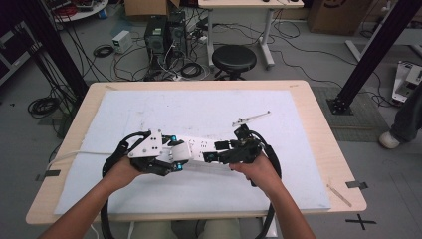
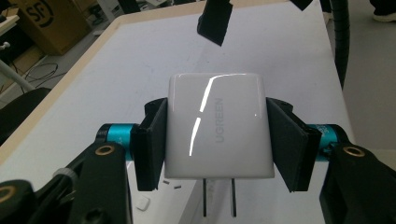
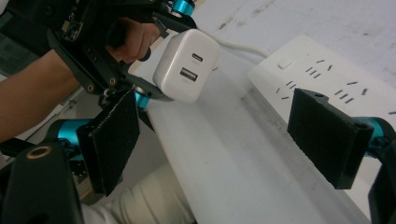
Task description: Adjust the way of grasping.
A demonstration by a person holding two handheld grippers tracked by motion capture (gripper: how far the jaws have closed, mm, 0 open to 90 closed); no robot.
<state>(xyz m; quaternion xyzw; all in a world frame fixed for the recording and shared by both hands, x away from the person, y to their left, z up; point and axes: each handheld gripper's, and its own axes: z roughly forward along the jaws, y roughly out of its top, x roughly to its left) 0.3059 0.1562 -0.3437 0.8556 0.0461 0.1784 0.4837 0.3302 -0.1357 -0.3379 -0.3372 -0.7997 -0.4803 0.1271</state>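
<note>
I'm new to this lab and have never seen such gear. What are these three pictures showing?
A person at a table holds a hand-operated two-jaw gripper in each hand. The high view looks down from above; the other two come from cameras riding on each gripper. The left gripper is shut on a white charger, prongs pointing down. The right gripper is open, holding nothing. On the white mat lies a white power strip, which sits just beyond the right gripper's far pad.
</note>
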